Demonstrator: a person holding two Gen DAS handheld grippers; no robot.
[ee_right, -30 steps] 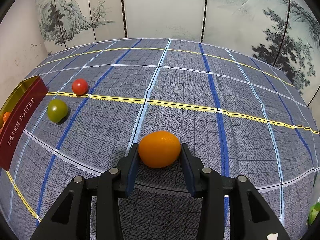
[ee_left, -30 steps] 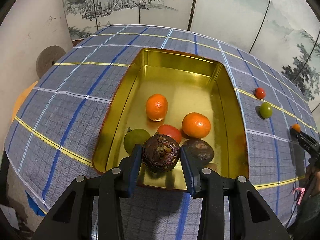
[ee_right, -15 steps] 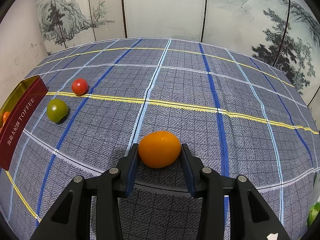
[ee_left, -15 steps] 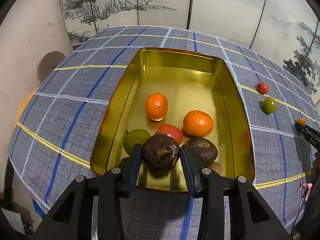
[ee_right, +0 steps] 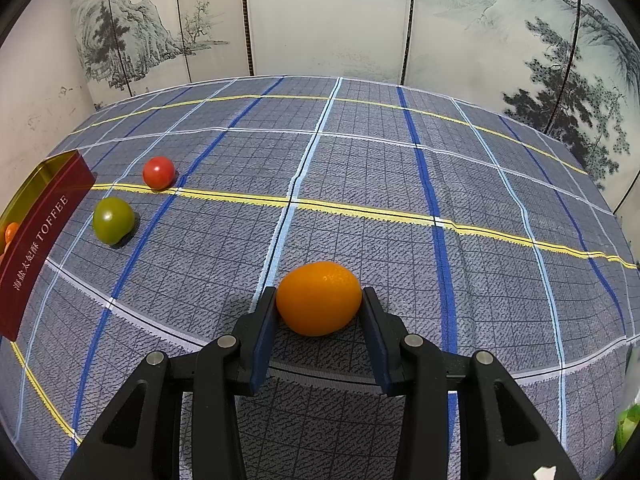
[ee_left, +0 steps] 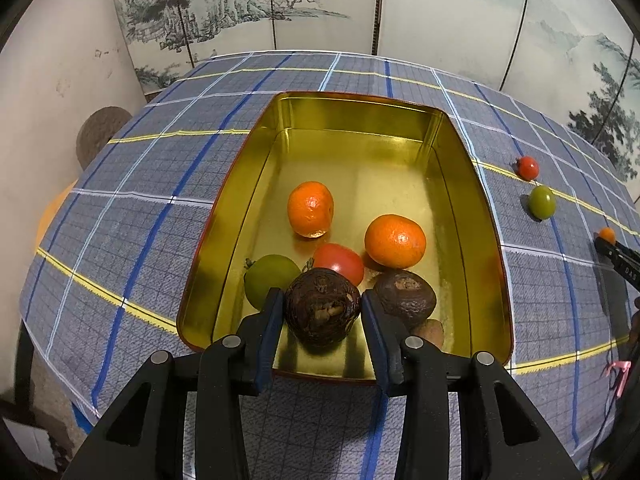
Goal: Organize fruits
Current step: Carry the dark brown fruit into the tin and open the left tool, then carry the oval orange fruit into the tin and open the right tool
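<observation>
My left gripper (ee_left: 322, 314) is shut on a dark brown wrinkled fruit (ee_left: 320, 308), held over the near end of the gold tin (ee_left: 474, 184). Inside the tin lie two oranges (ee_left: 311, 209) (ee_left: 395, 241), a red tomato (ee_left: 340, 262), a green fruit (ee_left: 266, 280) and another dark brown fruit (ee_left: 406, 300). My right gripper (ee_right: 319, 308) is shut on a small orange fruit (ee_right: 319, 304) just above the checked cloth. A red tomato (ee_right: 159, 172) and a green tomato (ee_right: 113, 220) rest on the cloth to its left, beside the tin's red outer wall (ee_right: 44, 220).
A blue-grey checked cloth (ee_right: 400, 168) covers the table, with painted screen panels (ee_right: 328, 16) behind it. Something green (ee_right: 626, 428) shows at the lower right edge of the right wrist view. The table's left edge (ee_left: 48, 280) drops off near the tin.
The left wrist view has shifted slightly and the dark fruit sits a little lower between the pads. The right gripper and its orange fruit have not moved.
</observation>
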